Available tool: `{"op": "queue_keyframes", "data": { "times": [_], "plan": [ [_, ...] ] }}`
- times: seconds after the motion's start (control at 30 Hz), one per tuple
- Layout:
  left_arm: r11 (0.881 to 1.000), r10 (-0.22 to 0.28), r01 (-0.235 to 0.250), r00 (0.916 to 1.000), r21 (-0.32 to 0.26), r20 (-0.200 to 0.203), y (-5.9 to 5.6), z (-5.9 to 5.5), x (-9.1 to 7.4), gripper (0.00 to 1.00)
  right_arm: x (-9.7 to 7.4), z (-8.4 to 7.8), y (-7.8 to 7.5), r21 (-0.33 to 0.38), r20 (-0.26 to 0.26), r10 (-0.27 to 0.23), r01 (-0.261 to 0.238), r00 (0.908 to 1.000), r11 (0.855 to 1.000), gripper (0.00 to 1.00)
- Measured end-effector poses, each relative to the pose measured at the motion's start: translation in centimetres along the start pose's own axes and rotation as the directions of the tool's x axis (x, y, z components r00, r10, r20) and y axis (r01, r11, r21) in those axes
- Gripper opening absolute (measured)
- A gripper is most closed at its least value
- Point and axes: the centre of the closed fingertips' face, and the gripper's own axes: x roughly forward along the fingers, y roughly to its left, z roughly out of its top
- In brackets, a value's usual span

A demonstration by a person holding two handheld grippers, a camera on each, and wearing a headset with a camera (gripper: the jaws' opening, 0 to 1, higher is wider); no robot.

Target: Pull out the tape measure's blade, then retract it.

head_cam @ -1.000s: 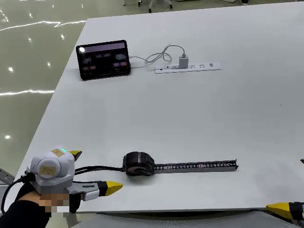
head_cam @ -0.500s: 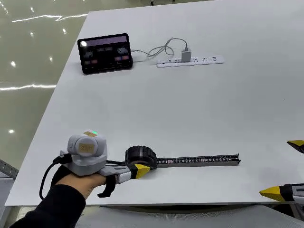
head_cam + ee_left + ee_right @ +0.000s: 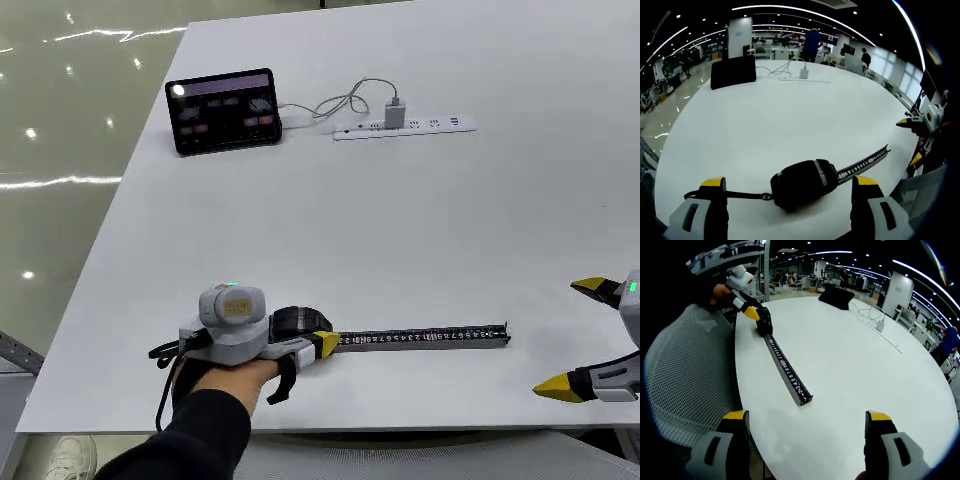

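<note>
The black tape measure case [image 3: 296, 321] lies near the white table's front edge, with its blade [image 3: 420, 337] pulled out flat to the right. My left gripper [image 3: 312, 330] is open, one yellow-tipped jaw on each side of the case [image 3: 805, 182], not closed on it. A black strap [image 3: 745, 195] trails from the case toward the left jaw. My right gripper [image 3: 570, 337] is open and holds nothing, a little to the right of the blade's end hook [image 3: 804, 399]. Seen from the right gripper, the blade [image 3: 785, 367] runs away to the case [image 3: 764, 324] and the left gripper [image 3: 747, 307].
A dark tablet [image 3: 222, 110] stands at the back left. A white power strip [image 3: 405, 127] with a plugged charger and cable [image 3: 340, 100] lies beside it. The table's front edge [image 3: 400, 418] runs just below the tape. A grey mesh chair [image 3: 685, 370] sits against that edge.
My left gripper has moved right from the table's front left corner up to the case and now straddles it. The right gripper has come further into view. The tape has not moved.
</note>
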Motion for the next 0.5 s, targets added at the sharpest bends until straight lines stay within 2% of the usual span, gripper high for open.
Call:
{"op": "queue_keyframes", "data": {
  "times": [0.07, 0.1, 0.13, 0.17, 0.2, 0.23, 0.3, 0.37, 0.43, 0.47, 0.5],
  "plan": [
    [1.000, -0.002, 0.002, 0.9998, -0.008, 0.020, -0.3, 0.1, 0.3, 1.00, 0.5, 0.0, -0.2, -0.014, -0.014, 0.017, -0.018, 0.9997, 1.000, 0.88],
    [1.000, -0.013, 0.013, 0.9998, -0.011, 0.016, -0.6, -0.1, 0.8, 0.99, 0.7, 0.1, -0.3, -0.032, -0.021, 0.025, -0.025, 0.9995, 0.999, 0.85],
    [0.999, -0.001, 0.001, 0.9999, -0.035, -0.011, -0.6, -0.7, 1.2, 1.00, 1.0, 0.0, -0.5, -0.063, -0.036, 0.033, -0.035, 0.9988, 0.997, 0.82],
    [0.999, 0.001, -0.001, 1.0000, -0.034, 0.005, -0.7, -0.6, 1.5, 1.00, 1.2, 0.0, -0.5, -0.078, -0.044, 0.042, -0.045, 0.9981, 0.996, 0.78],
    [1.000, -0.006, 0.006, 0.9999, -0.015, -0.011, -1.1, -0.9, 1.8, 1.00, 1.6, 0.1, -0.5, -0.077, -0.058, 0.056, -0.060, 0.9968, 0.995, 0.77],
    [1.000, 0.001, -0.001, 1.0000, -0.005, -0.006, -1.2, -0.8, 1.8, 1.00, 1.9, 0.2, -0.5, -0.077, -0.067, 0.060, -0.065, 0.9959, 0.995, 0.79],
    [1.000, 0.007, -0.008, 0.9990, 0.027, 0.044, -1.2, 0.2, 1.7, 0.99, 2.4, 0.4, -0.6, -0.118, -0.093, 0.084, -0.094, 0.9922, 0.989, 0.79],
    [1.000, 0.004, -0.005, 0.9989, 0.021, 0.046, -1.2, 0.2, 1.8, 0.99, 2.8, 1.1, -0.7, -0.144, -0.100, 0.093, -0.107, 0.9906, 0.984, 0.75],
    [0.999, -0.042, 0.042, 0.9988, 0.001, 0.025, -2.1, -0.4, 2.1, 0.97, 3.2, 1.4, -0.6, -0.158, -0.109, 0.110, -0.127, 0.9879, 0.979, 0.73],
    [0.999, -0.034, 0.034, 0.9993, -0.003, 0.016, -2.0, -0.6, 2.2, 0.96, 3.4, 1.6, -0.5, -0.174, -0.120, 0.132, -0.152, 0.9839, 0.973, 0.71],
    [0.999, -0.032, 0.032, 0.9993, 0.011, 0.019, -2.1, -0.5, 2.1, 0.96, 3.7, 1.7, -0.5, -0.173, -0.126, 0.133, -0.154, 0.9830, 0.973, 0.70]
  ]
}}
